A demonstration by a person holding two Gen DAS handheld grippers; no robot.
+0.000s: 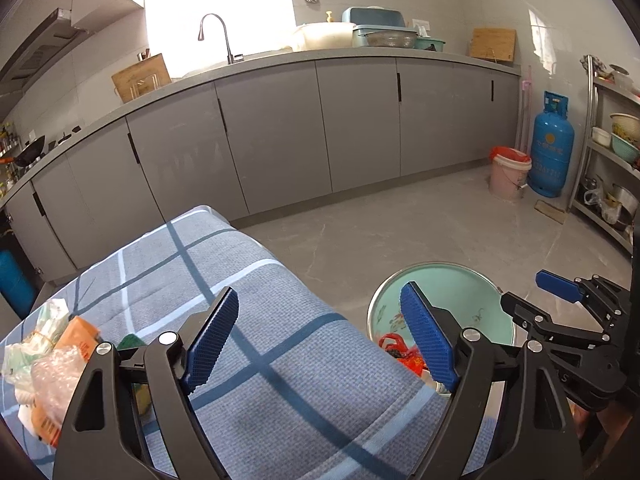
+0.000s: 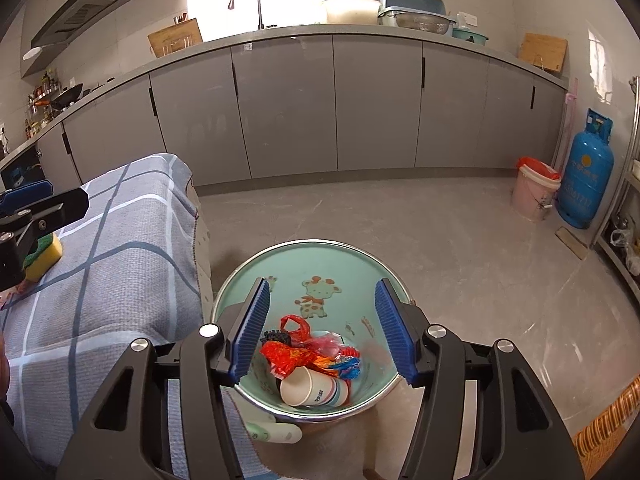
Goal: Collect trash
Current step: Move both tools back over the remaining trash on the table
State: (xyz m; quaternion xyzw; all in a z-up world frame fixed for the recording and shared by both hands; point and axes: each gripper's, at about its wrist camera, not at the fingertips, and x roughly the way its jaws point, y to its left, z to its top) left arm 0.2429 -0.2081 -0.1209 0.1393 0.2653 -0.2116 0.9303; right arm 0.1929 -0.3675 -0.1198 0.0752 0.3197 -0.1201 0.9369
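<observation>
A mint-green trash bin (image 2: 320,264) with a giraffe print stands on the floor beside the table. Inside lie a white paper cup (image 2: 312,390), red and orange wrappers (image 2: 296,354) and a pink bag. My right gripper (image 2: 326,332) is open and empty, right above the bin. The bin also shows in the left wrist view (image 1: 460,292). My left gripper (image 1: 320,340) is open and empty over the blue checked tablecloth (image 1: 260,300). A pile of trash (image 1: 44,364), bubble wrap, orange packets and paper, lies at the table's left. A yellow-green sponge (image 2: 44,254) lies on the table.
Grey kitchen cabinets (image 1: 280,128) with a sink run along the back. A pink bucket (image 1: 508,176) and a blue gas cylinder (image 1: 550,148) stand at the right, by a metal shelf (image 1: 612,152). A white tube (image 2: 276,432) pokes out below the bin's near rim.
</observation>
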